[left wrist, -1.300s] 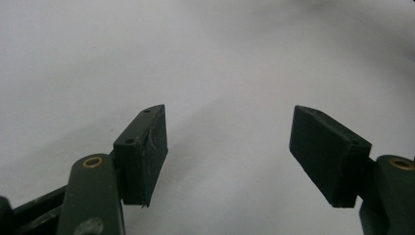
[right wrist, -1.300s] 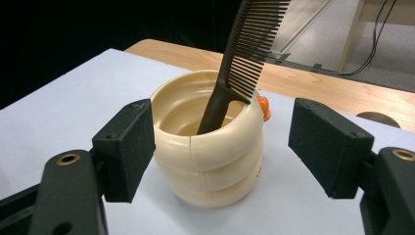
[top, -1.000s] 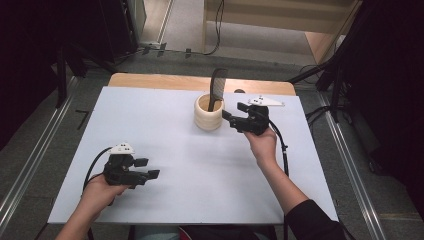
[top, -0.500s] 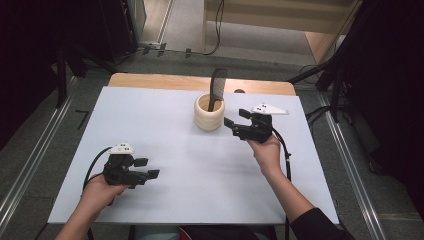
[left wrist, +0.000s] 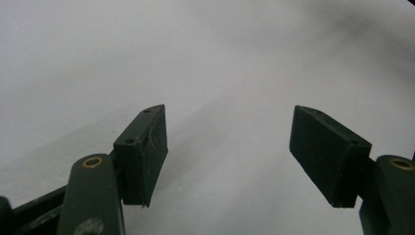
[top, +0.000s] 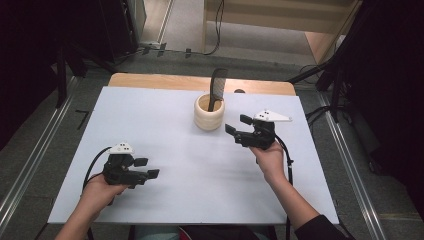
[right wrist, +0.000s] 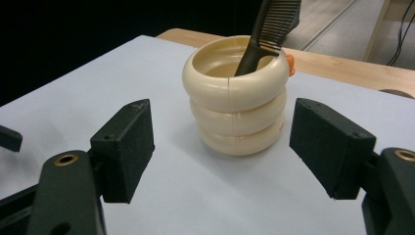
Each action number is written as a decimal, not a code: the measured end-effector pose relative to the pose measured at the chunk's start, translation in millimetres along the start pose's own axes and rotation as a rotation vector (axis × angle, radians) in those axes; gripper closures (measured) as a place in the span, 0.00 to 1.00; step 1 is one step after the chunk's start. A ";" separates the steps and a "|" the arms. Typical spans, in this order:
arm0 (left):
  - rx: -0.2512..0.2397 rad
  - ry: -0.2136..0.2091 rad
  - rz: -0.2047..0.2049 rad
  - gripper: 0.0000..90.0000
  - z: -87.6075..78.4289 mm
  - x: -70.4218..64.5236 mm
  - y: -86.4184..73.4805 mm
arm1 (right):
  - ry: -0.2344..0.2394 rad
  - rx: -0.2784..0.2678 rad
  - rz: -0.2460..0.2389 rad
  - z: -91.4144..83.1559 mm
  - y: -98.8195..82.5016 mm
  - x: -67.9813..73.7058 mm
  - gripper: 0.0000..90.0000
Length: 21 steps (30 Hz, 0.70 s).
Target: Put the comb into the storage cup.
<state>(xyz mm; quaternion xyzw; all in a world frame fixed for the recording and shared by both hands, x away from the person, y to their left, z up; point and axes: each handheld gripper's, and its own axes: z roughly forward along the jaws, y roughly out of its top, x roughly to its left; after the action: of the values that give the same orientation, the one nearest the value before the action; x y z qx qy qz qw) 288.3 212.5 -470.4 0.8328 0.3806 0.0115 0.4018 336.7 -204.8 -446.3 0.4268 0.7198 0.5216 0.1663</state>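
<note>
1. The cup (right wrist: 235,105) is cream and shiny, and looks like three fat rings stacked on each other. A thin line runs down its top ring.
2. It stands upright on the table (top: 165,125), near the far edge and a bit right of the middle.
3. A black comb (right wrist: 266,29) stands in the cup. Its thin handle goes down inside, and its toothed end sticks up and leans over the rim.
4. Something small and orange (right wrist: 289,64) peeks out behind the cup's rim. It is too hidden to tell what it is.
5. The table top is smooth, flat and pale. A strip of light wood (top: 165,81) shows along its far edge.
6. The right tool (top: 236,125) is held in the person's right hand (top: 270,159), near the cup and to its right. It points at the cup.
7. Its two black blocky fingers (right wrist: 125,149) stand apart. Nothing is between them, and they do not touch the cup.
8. The left tool (top: 148,168) is held in the left hand (top: 97,192) at the near left of the table, well apart from the cup.
9. Its fingers (left wrist: 143,152) stand apart too, with just bare table under them.
</note>
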 end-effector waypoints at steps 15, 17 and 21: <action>-0.001 -0.004 0.000 0.35 -0.2 -0.2 0.4 | 0.028 0.000 -0.015 -11.5 -11.6 9.5 0.25; 0.000 -0.006 0.000 0.35 -0.4 -0.1 0.4 | 0.031 0.000 -0.023 -13.1 -13.6 10.6 0.25; 0.001 -0.004 0.000 0.35 -0.4 0.0 0.4 | 0.040 -0.003 -0.023 -17.3 -17.2 11.8 0.24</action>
<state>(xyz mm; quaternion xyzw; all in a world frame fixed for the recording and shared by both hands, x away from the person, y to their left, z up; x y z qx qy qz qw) 288.4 212.6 -469.8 0.8330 0.3799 0.0097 0.4021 310.5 -207.6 -452.3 0.4079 0.7268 0.5293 0.1587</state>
